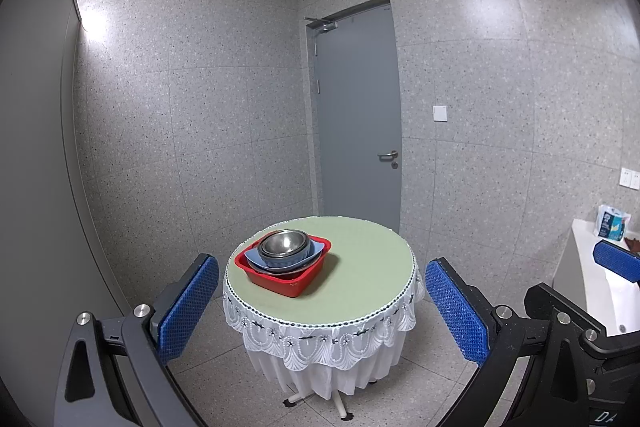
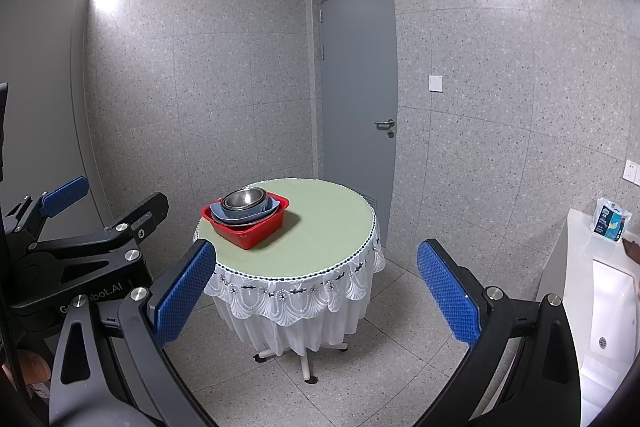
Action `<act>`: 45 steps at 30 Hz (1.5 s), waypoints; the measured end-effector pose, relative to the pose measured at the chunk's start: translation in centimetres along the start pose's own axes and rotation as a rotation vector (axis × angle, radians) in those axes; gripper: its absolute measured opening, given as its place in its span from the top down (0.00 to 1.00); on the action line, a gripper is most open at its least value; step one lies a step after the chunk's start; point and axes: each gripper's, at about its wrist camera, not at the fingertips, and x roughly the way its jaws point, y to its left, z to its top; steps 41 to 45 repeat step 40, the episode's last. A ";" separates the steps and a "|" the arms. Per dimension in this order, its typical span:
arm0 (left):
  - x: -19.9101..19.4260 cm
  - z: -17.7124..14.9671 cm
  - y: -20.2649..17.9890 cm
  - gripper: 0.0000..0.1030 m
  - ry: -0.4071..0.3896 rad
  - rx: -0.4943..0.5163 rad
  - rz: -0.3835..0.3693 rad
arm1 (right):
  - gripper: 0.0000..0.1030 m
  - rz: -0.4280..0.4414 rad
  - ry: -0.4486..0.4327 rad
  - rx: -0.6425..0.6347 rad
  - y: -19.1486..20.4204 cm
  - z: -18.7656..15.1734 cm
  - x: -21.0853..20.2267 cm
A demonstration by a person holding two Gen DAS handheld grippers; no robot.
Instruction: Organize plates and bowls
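Bowls (image 1: pixel 285 245) sit stacked in a red tub (image 1: pixel 280 277) near the bench's (image 1: pixel 360 267) left edge. We hold both the left hand-held gripper (image 1: pixel 322 311) and the right hand-held gripper (image 2: pixel 316 293) open and empty, well apart from it.

Shiny metal bowl (image 1: pixel 285 242) tops the stack; the bowl under it (image 1: pixel 285 258) looks matt blue, in a glossy red plastic basin (image 1: pixel 286 281). The table (image 1: pixel 360 267) wears matt green cloth edged with white lace
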 end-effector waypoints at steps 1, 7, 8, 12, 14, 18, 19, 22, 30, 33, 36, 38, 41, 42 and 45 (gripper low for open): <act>0.0 0.0 0.0 0.01 -0.001 0.001 0.001 | 0.01 0.000 0.000 0.000 0.0 0.0 0.0; -0.2 0.0 0.1 0.01 -0.003 0.001 0.001 | 0.01 0.002 -0.001 -0.001 0.0 0.0 0.0; -0.2 0.0 0.1 0.01 -0.003 0.001 0.001 | 0.01 0.000 -0.001 -0.001 0.0 0.0 -0.1; -0.3 0.0 0.2 0.01 -0.004 0.001 0.003 | 0.01 0.000 -0.001 -0.001 0.1 0.0 -0.1; -0.3 0.0 0.3 0.01 -0.004 0.002 0.001 | 0.01 0.000 -0.001 -0.001 0.1 0.0 -0.1; -0.3 0.0 0.5 0.01 -0.002 0.002 0.000 | 0.01 0.000 -0.001 -0.001 0.2 0.0 -0.1; -0.2 0.0 0.5 0.01 -0.001 0.002 0.000 | 0.01 -0.001 -0.001 -0.001 0.2 0.0 -0.1; -0.3 0.1 0.5 0.01 -0.001 0.002 0.000 | 0.01 0.000 -0.001 -0.001 0.2 0.0 -0.1; -0.2 0.1 0.5 0.01 0.001 0.001 0.000 | 0.01 0.001 0.001 -0.001 0.2 0.1 0.0; -0.1 0.1 0.5 0.01 0.003 0.000 -0.001 | 0.01 0.001 0.002 -0.002 0.3 0.1 0.1; -0.1 0.1 0.5 0.01 0.003 0.000 -0.003 | 0.01 0.001 0.004 0.000 0.4 0.2 0.2; 0.1 0.1 0.5 0.01 0.005 -0.001 -0.004 | 0.01 0.001 0.005 0.002 0.4 0.2 0.2; 0.2 0.1 0.5 0.01 0.005 0.000 -0.004 | 0.01 0.001 0.006 0.004 0.5 0.1 0.3; 0.2 0.1 0.5 0.01 0.005 0.000 -0.004 | 0.01 0.001 0.006 0.004 0.5 0.1 0.3; 0.2 0.1 0.5 0.01 0.005 0.000 -0.004 | 0.01 0.001 0.006 0.004 0.5 0.1 0.3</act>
